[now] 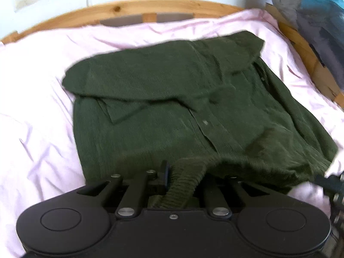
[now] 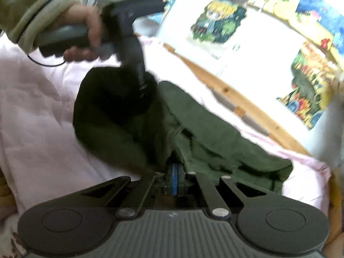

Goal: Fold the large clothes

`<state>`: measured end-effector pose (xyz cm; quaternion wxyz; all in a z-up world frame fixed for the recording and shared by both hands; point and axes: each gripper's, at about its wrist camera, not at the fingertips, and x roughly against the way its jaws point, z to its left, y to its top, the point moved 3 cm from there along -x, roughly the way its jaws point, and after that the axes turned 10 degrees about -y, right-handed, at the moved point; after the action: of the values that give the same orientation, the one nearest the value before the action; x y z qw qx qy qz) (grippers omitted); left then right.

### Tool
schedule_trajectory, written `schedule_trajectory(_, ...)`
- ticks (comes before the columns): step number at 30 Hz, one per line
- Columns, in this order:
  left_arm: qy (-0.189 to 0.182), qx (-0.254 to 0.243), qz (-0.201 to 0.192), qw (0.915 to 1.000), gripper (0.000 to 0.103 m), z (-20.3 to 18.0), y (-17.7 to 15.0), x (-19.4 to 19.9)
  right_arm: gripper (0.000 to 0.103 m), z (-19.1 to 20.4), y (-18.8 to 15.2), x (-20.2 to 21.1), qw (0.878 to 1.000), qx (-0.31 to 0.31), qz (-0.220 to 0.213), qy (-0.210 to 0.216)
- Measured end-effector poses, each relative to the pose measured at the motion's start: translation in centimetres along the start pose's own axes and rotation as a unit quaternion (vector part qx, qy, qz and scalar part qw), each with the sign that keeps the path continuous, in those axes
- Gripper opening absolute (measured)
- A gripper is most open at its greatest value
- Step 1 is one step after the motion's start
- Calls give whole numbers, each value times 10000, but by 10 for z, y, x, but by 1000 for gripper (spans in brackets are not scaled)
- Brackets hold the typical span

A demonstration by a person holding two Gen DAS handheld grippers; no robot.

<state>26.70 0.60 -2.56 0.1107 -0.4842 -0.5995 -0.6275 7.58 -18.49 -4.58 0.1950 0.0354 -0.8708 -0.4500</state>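
Ribbed matt green corduroy shirt (image 1: 172, 107) on smooth pink cotton sheet (image 1: 38, 129); knotty varnished wood bed frame (image 1: 133, 8).

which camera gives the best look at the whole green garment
The left wrist view: the green garment lies nearly whole on the pink sheet, sleeves folded in. The right wrist view shows it blurred, from its edge, partly hidden behind the left gripper.

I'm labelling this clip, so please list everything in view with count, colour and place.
cardigan: one, dark green, partly folded, on the sheet
sheet: one, pale pink, covering the bed
bed frame: one, light wood, along the sheet's far edge
posters: several, multicoloured, on the white wall
hand: one, green sleeve, holding the left gripper
left gripper: black, jaws shut on the cardigan's ribbed hem
right gripper: black, blue pads, jaws shut at the cardigan's edge
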Motion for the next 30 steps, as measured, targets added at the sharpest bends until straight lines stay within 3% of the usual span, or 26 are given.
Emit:
schedule_trajectory(5,-35,-91,198,9998,18,-9,-31,2,0,-2,-9,-5,9998,-4,188,80)
schedule_trajectory(10,108,-381,473,9981,60,-16,-66,6,4,-7,-12,-7,9981,212,364,440)
schedule_trajectory(11,114,-404,552,9976,62,-15,-74,7,14,-7,-13,-5,9964,345,442,629)
schedule_trajectory(12,88,-405,631,9971,66,-15,-81,9,37,-8,-17,-3,9951,472,472,734)
schedule_trajectory(14,-10,-405,741,9964,74,-12,-96,13,63,-16,-23,8,9926,790,489,777)
schedule_trajectory(18,17,-472,772,9959,87,-7,-115,28,74,-38,-41,14,9881,1217,836,438)
schedule_trajectory(25,440,-694,1250,9888,88,0,-129,26,78,-84,-83,-13,9710,1450,1882,-261)
schedule_trajectory(30,-341,296,921,9947,95,20,-127,39,79,-86,-113,-21,9428,2436,2246,-370)
